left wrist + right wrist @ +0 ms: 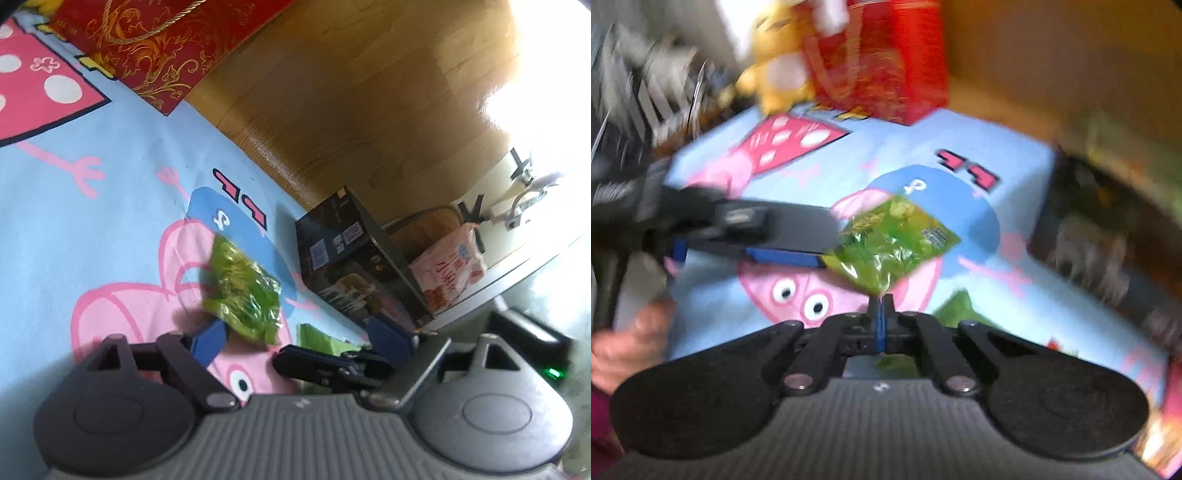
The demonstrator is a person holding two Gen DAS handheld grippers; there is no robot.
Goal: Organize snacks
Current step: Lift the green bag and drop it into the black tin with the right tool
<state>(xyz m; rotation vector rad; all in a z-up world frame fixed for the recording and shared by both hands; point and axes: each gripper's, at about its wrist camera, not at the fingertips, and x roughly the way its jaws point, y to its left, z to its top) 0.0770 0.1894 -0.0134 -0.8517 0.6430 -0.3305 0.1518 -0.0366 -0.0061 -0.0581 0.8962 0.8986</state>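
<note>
A green snack packet (242, 286) hangs over the blue cartoon mat (110, 206). My left gripper (299, 338) is open, its jaws wide apart, with its left blue pad (208, 341) beside the packet's lower edge. My right gripper (881, 310) is shut on the bottom corner of the same packet (892, 240). The right gripper shows in the left wrist view as a black body (325, 363) low between the left fingers. In the right wrist view the left gripper (790, 254) reaches in from the left and touches the packet's left edge.
A red and gold gift bag (147, 48) stands at the mat's far edge. A dark box (351, 258) and a pink snack bag (448, 267) lie by the wooden floor (369, 92). A yellow plush toy (777, 55) sits beside the red bag (879, 55). Another green packet (317, 341) lies on the mat.
</note>
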